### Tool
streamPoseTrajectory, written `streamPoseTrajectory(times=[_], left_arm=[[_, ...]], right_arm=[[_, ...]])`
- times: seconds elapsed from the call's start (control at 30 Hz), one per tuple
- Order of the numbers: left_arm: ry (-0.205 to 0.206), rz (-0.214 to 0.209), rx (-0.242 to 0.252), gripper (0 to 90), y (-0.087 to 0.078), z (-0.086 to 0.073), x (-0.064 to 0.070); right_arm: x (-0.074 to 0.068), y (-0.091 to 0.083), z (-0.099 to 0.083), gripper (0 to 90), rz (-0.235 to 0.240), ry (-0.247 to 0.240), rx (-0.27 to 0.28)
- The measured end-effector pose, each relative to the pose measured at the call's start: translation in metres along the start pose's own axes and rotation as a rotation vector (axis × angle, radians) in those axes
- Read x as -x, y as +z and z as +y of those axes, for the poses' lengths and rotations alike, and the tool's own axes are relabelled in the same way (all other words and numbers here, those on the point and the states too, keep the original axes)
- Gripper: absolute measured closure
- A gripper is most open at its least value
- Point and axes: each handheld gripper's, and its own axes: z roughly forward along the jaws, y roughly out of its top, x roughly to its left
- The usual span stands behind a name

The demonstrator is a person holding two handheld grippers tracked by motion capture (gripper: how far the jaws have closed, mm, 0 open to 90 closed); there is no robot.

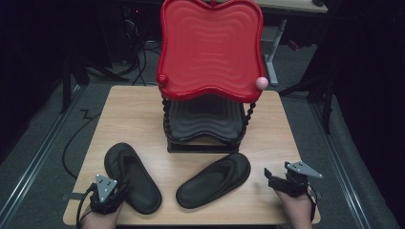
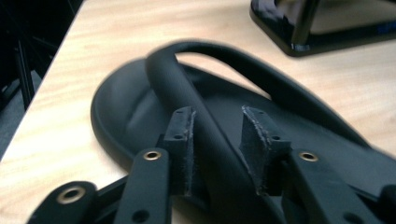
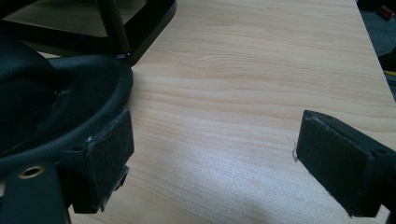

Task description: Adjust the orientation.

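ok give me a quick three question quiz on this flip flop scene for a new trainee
1. True or false: the left gripper has its jaws on either side of the strap of the left flip-flop.
2. Which tier of the two-tier rack is red? A. the top tray B. the bottom tray C. both
3. Fill in: the right gripper has its jaws wide ____ above the bare table.

Key
1. True; the strap runs between the two pads, whether pinched tight is hard to tell.
2. A; the top tray is red, the bottom tray is black.
3. Open; the right flip-flop lies beside it, not between the jaws.
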Motion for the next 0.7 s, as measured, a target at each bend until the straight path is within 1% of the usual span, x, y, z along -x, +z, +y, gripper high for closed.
streamPoseTrajectory(times=[0.07, 0.1, 0.13, 0.17, 0.2, 0.23, 0.27, 0.3, 0.37, 0.4, 0.43, 0.47, 0.5, 0.53, 0.57, 0.6, 0.63, 0.67, 0.7], left_arm=[[0.011, -0.017, 0.004, 60.7, -0.003, -0.003, 0.002], [0.011, -0.017, 0.004, 58.7, -0.003, -0.003, 0.002], [0.008, -0.013, 0.009, 58.7, -0.003, -0.003, 0.003], [-0.015, -0.019, -0.017, 56.0, -0.001, -0.006, 0.002], [-0.015, -0.019, -0.017, 56.1, -0.001, -0.006, 0.002], [-0.015, -0.011, -0.028, 56.1, 0.000, -0.006, 0.002], [-0.024, -0.016, -0.027, 56.2, 0.000, -0.006, 0.002], [-0.029, -0.026, -0.042, 56.8, 0.000, -0.004, 0.000], [-0.032, -0.033, -0.043, 57.3, 0.001, -0.004, -0.001], [-0.022, -0.038, -0.043, 57.6, 0.001, -0.004, -0.004], [-0.022, -0.038, -0.043, 58.4, 0.001, -0.004, -0.004], [-0.022, -0.023, -0.039, 60.7, 0.001, -0.004, -0.006], [-0.023, -0.010, -0.037, 60.7, 0.001, -0.004, -0.010], [-0.030, 0.001, -0.038, 65.6, 0.001, -0.003, -0.014], [-0.035, 0.033, -0.030, 68.2, -0.001, -0.003, -0.023], [-0.035, 0.033, -0.030, 71.0, -0.001, -0.003, -0.023], [-0.032, 0.052, -0.025, 73.2, -0.001, -0.005, -0.028], [-0.036, 0.060, -0.019, 73.2, -0.001, -0.006, -0.033], [-0.054, 0.046, -0.014, 74.1, -0.001, -0.007, -0.039]], right_arm=[[-0.001, -0.001, 0.001, 11.9, 0.003, -0.006, 0.005], [-0.001, -0.001, 0.001, 11.9, 0.003, -0.006, 0.005], [-0.001, -0.001, 0.001, 12.1, 0.005, -0.007, 0.005], [-0.002, 0.000, 0.001, 12.5, 0.009, -0.004, 0.005], [-0.002, 0.000, 0.001, 12.5, 0.009, -0.004, 0.005], [-0.002, 0.001, 0.001, 12.5, 0.011, -0.006, 0.004], [-0.002, 0.002, 0.002, 12.7, 0.013, -0.006, 0.001], [-0.003, 0.003, 0.002, 12.9, 0.017, -0.007, -0.002], [-0.003, 0.004, 0.002, 13.0, 0.018, -0.008, -0.004], [-0.003, 0.005, 0.002, 13.1, 0.020, -0.011, -0.004], [-0.003, 0.005, 0.003, 13.2, 0.021, -0.011, -0.004], [-0.003, 0.005, 0.003, 13.3, 0.021, -0.012, -0.004], [-0.003, 0.005, 0.003, 13.3, 0.021, -0.012, -0.004], [-0.003, 0.004, 0.002, 13.5, 0.022, -0.011, -0.002], [-0.003, 0.004, 0.002, 13.7, 0.023, -0.009, -0.002], [-0.002, 0.004, 0.002, 14.0, 0.024, -0.009, -0.001], [-0.002, 0.004, 0.002, 14.1, 0.025, -0.007, -0.001], [-0.002, 0.004, 0.002, 14.1, 0.025, -0.007, -0.001], [-0.002, 0.004, 0.001, 14.2, 0.025, -0.006, -0.003]])
